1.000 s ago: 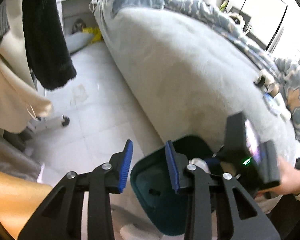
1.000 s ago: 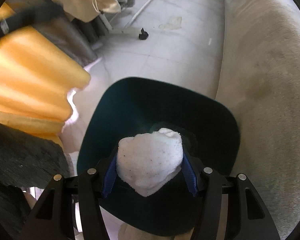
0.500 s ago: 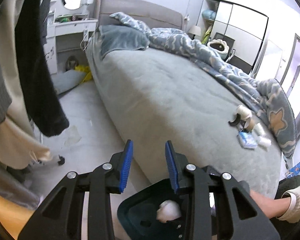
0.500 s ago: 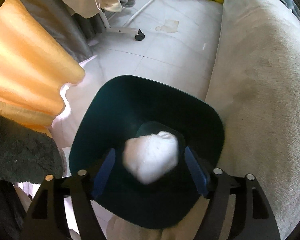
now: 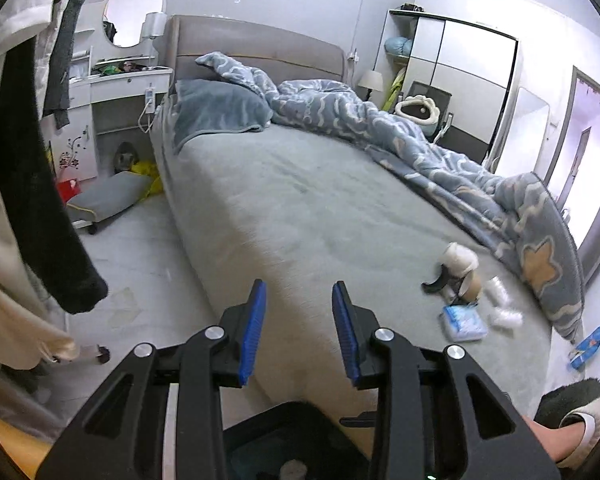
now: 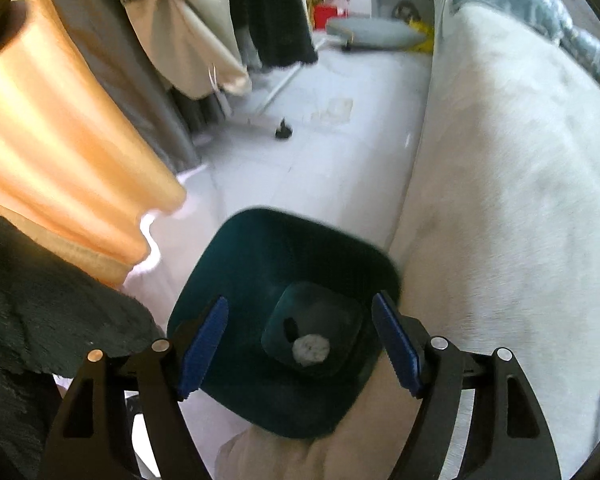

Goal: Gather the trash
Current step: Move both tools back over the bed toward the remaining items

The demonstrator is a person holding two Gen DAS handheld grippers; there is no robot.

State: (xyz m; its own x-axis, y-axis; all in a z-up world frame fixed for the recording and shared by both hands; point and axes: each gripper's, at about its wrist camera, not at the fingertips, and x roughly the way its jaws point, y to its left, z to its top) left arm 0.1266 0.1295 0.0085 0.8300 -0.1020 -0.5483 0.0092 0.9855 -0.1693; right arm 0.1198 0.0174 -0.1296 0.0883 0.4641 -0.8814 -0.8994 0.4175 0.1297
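One crumpled white tissue wad lies inside the dark-green bin.

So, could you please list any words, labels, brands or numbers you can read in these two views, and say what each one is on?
No text can be read in either view.
Blue packet on the bed: any print is too blurred.
Blue wrapper past the bed's corner: print too small.
Red box by the dressing table: nothing legible.

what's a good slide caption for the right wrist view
Open right gripper above the dark green bin, a white wad lying at its bottom, beside the bed.
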